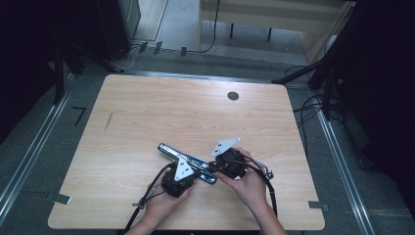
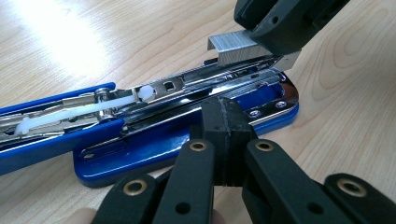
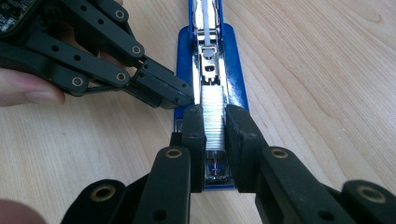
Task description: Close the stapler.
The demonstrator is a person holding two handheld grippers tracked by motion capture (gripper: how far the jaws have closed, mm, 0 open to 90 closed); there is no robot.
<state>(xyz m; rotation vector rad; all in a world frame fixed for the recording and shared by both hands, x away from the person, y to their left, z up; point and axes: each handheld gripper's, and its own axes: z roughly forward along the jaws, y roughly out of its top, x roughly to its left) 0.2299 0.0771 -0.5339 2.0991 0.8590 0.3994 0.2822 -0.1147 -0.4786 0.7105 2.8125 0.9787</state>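
The right gripper (image 3: 215, 126) is pinching a strip of staples (image 3: 213, 116) by its long sides, holding it over the open channel of the blue stapler (image 3: 233, 79). The strip is probably light, slick and brittle, likely snapping if squeezed or tilted. Just beside it, the left gripper (image 2: 227, 126) is closed empty, its tips pressing against the stapler's base. Farther back, the stapler's lid is lying swung open along the bench (image 1: 147, 107).
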